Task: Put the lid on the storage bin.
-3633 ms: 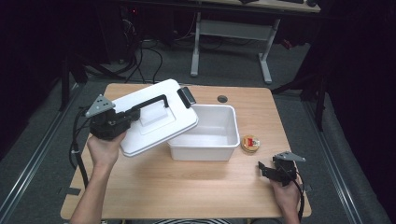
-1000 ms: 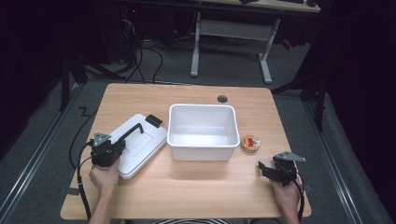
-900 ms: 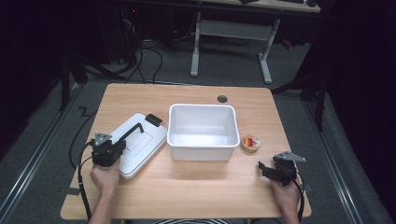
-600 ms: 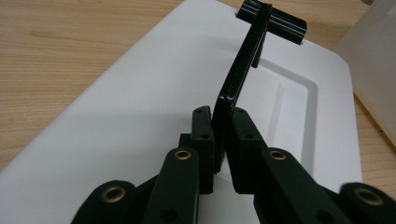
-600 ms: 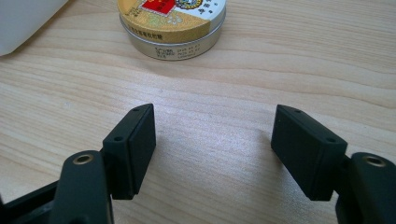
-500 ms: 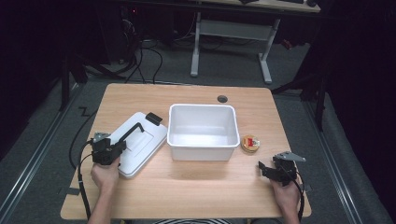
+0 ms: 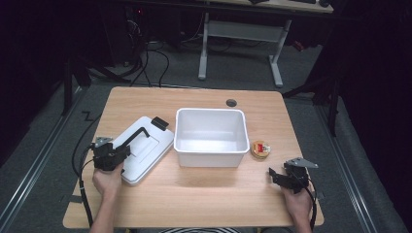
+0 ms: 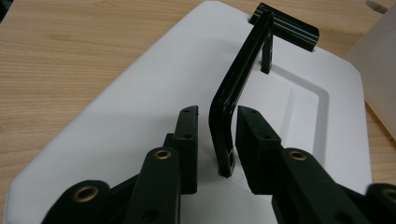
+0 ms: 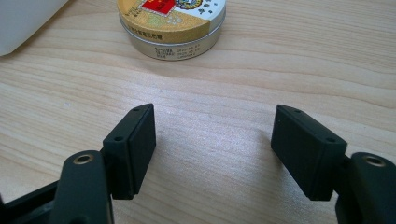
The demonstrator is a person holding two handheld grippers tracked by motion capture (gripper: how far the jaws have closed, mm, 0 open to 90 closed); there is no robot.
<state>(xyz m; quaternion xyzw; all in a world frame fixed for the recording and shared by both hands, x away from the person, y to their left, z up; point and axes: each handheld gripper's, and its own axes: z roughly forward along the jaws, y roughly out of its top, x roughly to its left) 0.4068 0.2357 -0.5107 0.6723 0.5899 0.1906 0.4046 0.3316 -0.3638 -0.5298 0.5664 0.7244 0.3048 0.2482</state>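
Left gripper [image 8: 215, 135] has just been opening: jaws now stand slightly apart on either side of the lid's black handle [image 8: 233, 102], handle between them but pads not pressing it. The white lid [image 7: 143, 155] lies flat on the table [image 7: 204, 199], just left of the open white box [image 7: 210, 137], one corner near the box wall. Right gripper [image 9: 215, 149] rests spread wide with nothing between the jaws, low over bare wood near a small round tin [image 9: 170, 25]. Risk, as I judge it: jaws so close to the handle could snag it on pull-back and drag or tip the lid into the box; the trailing cable could also catch the lid edge. The left gripper view gives the gap between pads and handle, unreadable from the high view; the high view gives lid-to-box layout and the tin [image 7: 260, 149] just right of the box.
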